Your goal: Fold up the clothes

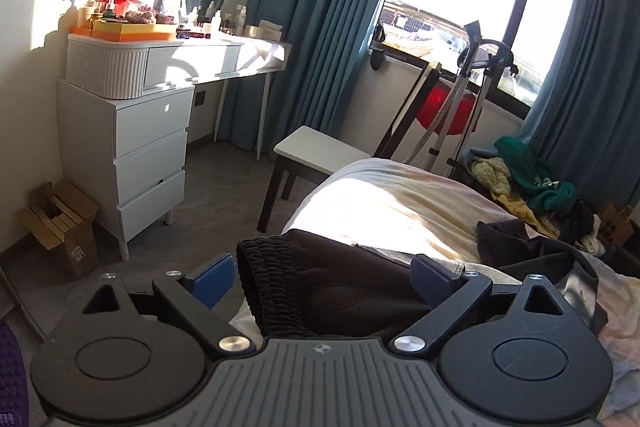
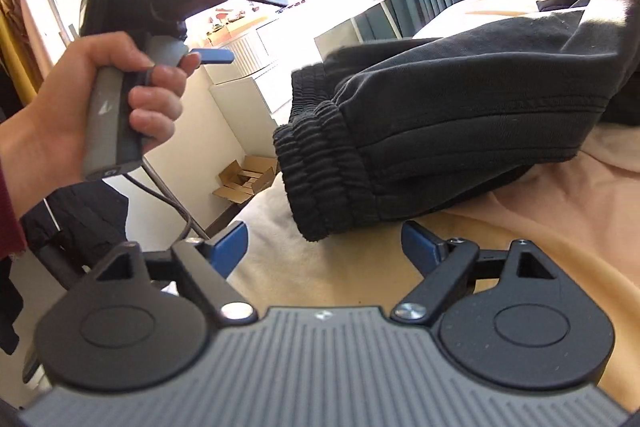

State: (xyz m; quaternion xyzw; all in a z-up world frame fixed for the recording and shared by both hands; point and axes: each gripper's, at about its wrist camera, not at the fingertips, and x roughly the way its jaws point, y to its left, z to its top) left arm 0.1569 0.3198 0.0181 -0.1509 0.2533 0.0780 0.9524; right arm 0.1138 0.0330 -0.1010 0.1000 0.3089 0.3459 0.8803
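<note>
Both tongs apart, clamping nothing: left gripper [image 1: 322, 277] over dark sweatpants [image 1: 320, 287], legs cut off at 3 o'clock; right gripper [image 2: 324, 247] short of elastic waistband [image 2: 320, 179]; bedsheet [image 2: 520, 219] beneath.

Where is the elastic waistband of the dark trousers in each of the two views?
Left wrist: waistband low centre, between the open fingers.
Right wrist: waistband at centre, beyond the fingers, on the cream bedsheet.
Shared landmark: the white dressing table, upper left and upper centre.
</note>
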